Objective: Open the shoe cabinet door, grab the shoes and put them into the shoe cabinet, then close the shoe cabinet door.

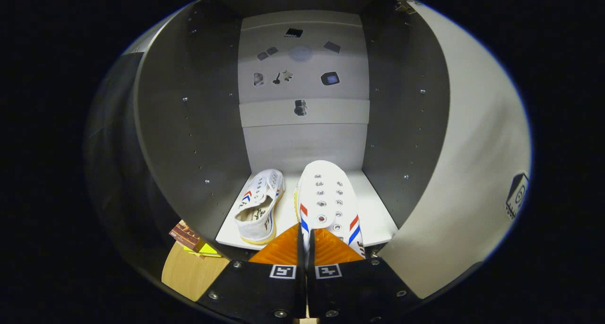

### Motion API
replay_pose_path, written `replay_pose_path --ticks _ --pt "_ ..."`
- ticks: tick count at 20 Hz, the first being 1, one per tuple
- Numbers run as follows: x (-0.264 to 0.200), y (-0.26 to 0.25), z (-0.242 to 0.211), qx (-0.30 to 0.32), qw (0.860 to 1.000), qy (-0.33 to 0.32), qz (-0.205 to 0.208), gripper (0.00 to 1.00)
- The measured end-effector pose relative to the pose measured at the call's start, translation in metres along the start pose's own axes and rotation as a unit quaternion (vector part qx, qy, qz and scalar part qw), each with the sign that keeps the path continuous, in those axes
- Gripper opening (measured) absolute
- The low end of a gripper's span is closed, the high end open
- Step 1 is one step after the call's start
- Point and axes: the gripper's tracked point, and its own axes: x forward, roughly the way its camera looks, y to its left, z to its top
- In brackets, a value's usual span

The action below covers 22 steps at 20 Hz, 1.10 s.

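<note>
Gripper view, from where I steer: the hand-held gripper point(307, 248) reaches into the open shoe cabinet point(189, 125), its two fingers drawn close together and pinched on the heel end of a white canvas shoe point(328, 203), a thin strip of the shoe showing between them. That shoe points toe-first toward the back wall and lies over the white shelf point(383, 220); whether its sole already rests on the shelf I cannot tell. Its mate, the second shoe point(259, 206), lies on the same shelf just to the left, a little apart, toe also turned inward. The cabinet door point(472, 173) stands swung wide on the right. I judge the placing step to be nearly done, with the door open and one shoe stowed. My next move calls for settling this shoe flat beside its mate, spreading the fingers to let go, backing straight out clear of the shelf edge, then swinging the door closed.
</note>
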Motion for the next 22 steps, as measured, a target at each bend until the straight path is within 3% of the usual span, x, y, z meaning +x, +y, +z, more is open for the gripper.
replay_pose_path --ticks 8,14,16,17,19,22 --pt "0.079 -0.006 0.007 0.007 0.999 0.023 -0.021 0.0" --pt "0.113 -0.016 0.019 -0.022 0.998 0.01 -0.053 0.04" --pt "0.112 -0.02 0.026 -0.06 0.995 -0.017 -0.074 0.21" --pt "0.109 -0.024 0.036 -0.082 0.991 -0.041 -0.093 0.35" --pt "0.098 -0.02 0.051 -0.104 0.987 -0.077 -0.098 0.43" --pt "0.077 -0.008 0.056 -0.092 0.989 -0.086 -0.074 0.52"
